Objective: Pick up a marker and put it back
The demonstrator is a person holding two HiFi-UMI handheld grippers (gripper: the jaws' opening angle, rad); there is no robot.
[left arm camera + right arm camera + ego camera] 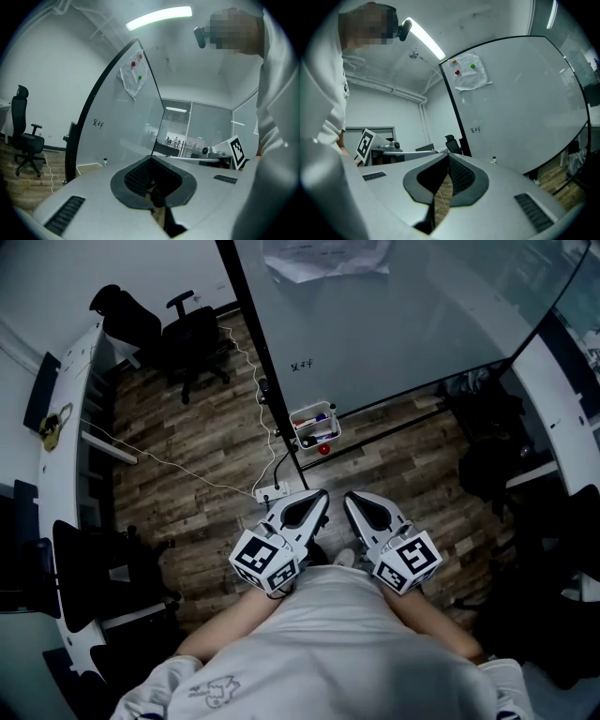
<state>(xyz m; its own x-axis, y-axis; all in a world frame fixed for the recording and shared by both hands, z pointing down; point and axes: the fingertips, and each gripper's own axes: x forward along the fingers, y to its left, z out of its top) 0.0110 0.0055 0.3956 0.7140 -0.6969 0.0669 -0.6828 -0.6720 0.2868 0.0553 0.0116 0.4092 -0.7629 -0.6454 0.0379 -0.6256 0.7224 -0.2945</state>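
markers [317,436], red and blue among them, lie in the small white tray [335,424] at the foot of the big pale whiteboard [403,324], well apart from both tools. your left tool [320,499] is held close to your chest, jaws pressed together with nothing between them. your right tool [352,500] sits just beside it, jaws together too, empty. brown wooden plank floor [187,474] lies below them, with a black office chair [192,334] off to your left.
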